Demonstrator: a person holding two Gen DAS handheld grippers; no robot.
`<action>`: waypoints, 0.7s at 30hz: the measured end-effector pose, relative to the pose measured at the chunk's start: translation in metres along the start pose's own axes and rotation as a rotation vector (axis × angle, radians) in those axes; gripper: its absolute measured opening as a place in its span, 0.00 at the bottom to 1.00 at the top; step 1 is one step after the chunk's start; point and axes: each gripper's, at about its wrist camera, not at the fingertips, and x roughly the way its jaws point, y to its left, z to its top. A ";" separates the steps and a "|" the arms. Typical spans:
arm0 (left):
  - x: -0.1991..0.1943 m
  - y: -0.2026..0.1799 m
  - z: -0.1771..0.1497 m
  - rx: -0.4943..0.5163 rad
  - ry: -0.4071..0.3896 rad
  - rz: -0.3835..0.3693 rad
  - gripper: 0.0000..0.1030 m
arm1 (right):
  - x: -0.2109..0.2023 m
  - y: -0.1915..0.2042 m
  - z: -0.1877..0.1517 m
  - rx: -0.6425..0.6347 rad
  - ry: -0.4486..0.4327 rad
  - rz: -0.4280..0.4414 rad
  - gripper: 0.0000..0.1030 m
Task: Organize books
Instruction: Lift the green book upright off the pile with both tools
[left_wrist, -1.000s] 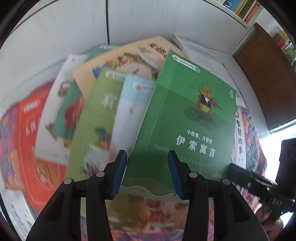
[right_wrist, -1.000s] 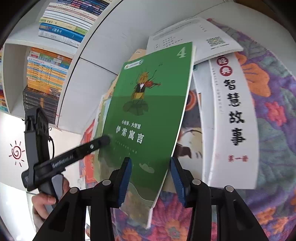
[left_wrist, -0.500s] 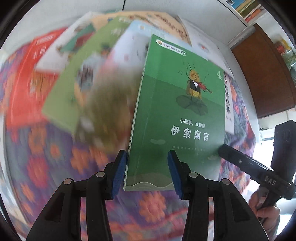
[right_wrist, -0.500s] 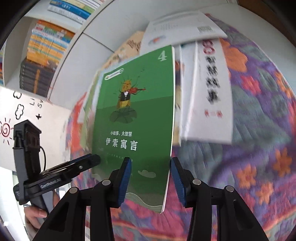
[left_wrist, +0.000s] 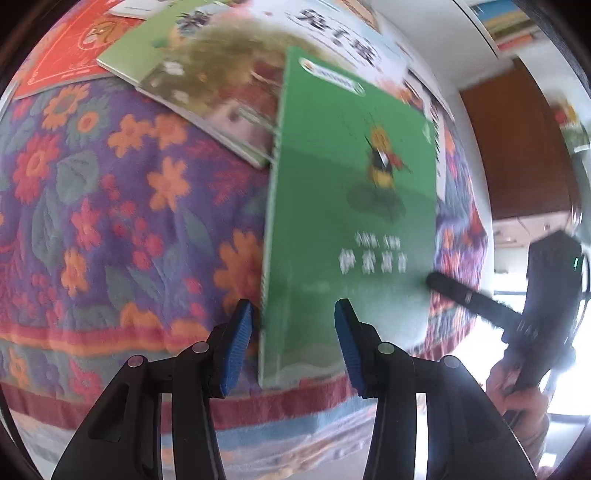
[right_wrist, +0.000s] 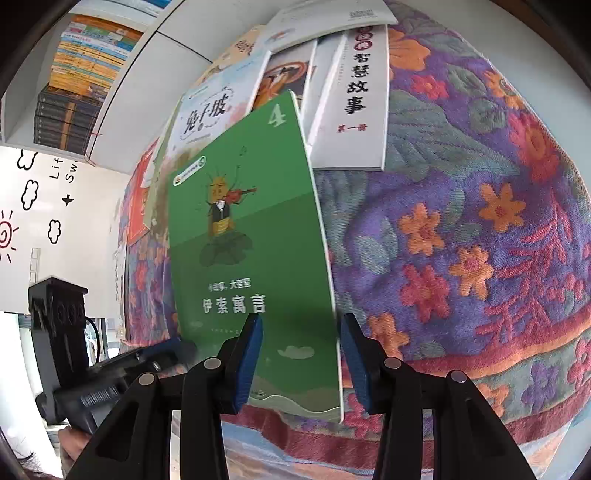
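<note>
We take this for a home room, likely a child's reading corner. A white bookshelf (right_wrist: 79, 79) holds stacked books. Doodle stickers of sun and clouds (right_wrist: 27, 192) mark the wall. A floral cloth (right_wrist: 480, 240) covers the table; children's picture books (right_wrist: 332, 96) lie along its far edge.

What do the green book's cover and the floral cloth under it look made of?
Green book: thin, smooth paper cover, likely soft; it bows along its edge. Floral cloth: woven fabric, matte, probably cotton-like; its surface looks nubby and the pattern seems woven in.
</note>
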 end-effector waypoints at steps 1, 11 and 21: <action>0.000 0.001 0.003 0.001 -0.004 0.001 0.41 | 0.002 -0.001 0.000 -0.013 0.006 -0.011 0.42; 0.013 -0.007 0.033 0.031 -0.004 -0.037 0.41 | 0.010 -0.004 0.018 -0.037 0.021 0.053 0.42; 0.017 -0.009 0.049 0.090 0.028 -0.075 0.41 | 0.011 -0.015 0.032 -0.063 -0.009 0.139 0.42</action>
